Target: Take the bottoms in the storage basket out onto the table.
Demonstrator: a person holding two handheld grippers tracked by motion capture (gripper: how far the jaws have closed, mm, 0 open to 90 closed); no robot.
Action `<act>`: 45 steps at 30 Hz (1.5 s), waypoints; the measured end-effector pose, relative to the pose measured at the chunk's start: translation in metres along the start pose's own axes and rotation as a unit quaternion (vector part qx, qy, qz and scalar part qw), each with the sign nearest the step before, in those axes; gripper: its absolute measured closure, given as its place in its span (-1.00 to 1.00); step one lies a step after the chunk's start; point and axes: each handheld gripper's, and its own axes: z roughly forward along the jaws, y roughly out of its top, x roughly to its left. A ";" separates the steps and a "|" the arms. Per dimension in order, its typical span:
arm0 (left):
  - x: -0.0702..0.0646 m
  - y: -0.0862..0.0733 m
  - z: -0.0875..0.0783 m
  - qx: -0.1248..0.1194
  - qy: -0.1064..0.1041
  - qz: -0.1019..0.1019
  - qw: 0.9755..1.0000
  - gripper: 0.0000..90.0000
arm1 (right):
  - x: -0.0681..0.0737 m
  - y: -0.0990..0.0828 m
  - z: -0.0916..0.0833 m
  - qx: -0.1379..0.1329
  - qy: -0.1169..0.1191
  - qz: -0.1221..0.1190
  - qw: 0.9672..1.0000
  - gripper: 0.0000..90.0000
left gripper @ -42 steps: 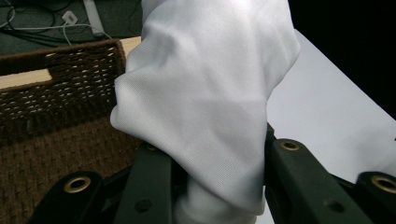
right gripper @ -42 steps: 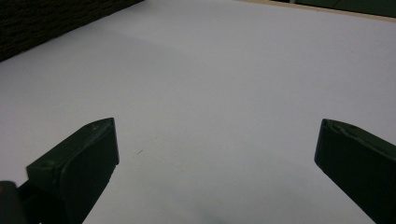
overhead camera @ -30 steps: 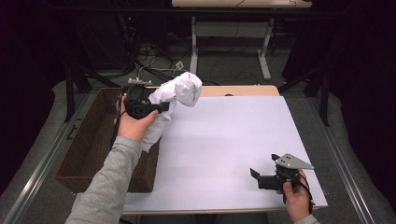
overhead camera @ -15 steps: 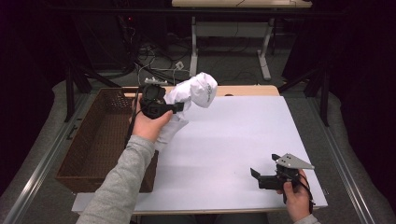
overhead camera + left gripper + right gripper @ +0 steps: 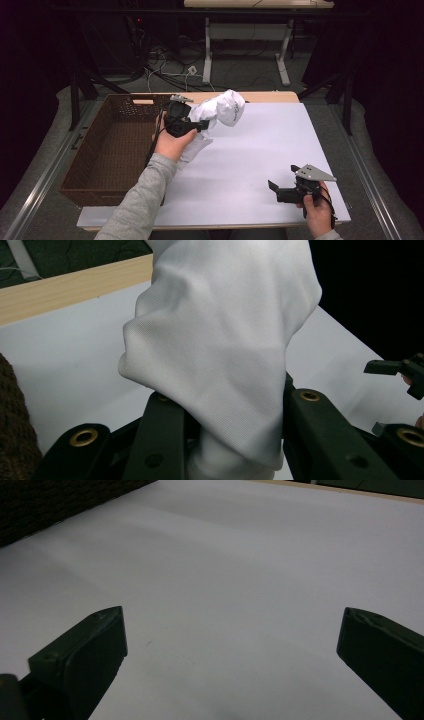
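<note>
1. White cloth (image 5: 220, 112) hangs pinched in the left gripper (image 5: 200, 125), above the counter's (image 5: 270, 150) ten o'clock corner.
2. Right gripper (image 5: 272, 186), jaws spread, waits at five o'clock.
3. Wicker basket (image 5: 107, 150) sits at nine o'clock.

The left claw (image 5: 235, 440) grips a bunched white cloth (image 5: 225, 350) between its two black jaws; the cloth rises toward 12 o'clock. Behind lies the white bench (image 5: 65, 355), with its wooden edge at 10 o'clock. A brown basket (image 5: 15, 435) sits at 8 o'clock, the other claw (image 5: 400, 390) at 3 o'clock.
</note>
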 end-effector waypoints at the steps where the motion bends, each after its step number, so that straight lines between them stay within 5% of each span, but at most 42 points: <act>1: -0.001 -0.001 0.002 0.001 0.001 0.004 1.000 0.58 | 0.000 0.000 0.000 0.000 0.000 0.000 1.000 -1.00; 22: -0.016 -0.032 0.034 0.002 -0.024 0.003 1.000 0.58 | 0.000 0.000 0.000 0.000 0.000 -0.001 1.000 -1.00; 45: -0.031 -0.070 0.085 0.031 -0.056 0.000 0.998 0.58 | 0.000 0.000 0.000 0.001 0.004 -0.002 1.000 -1.00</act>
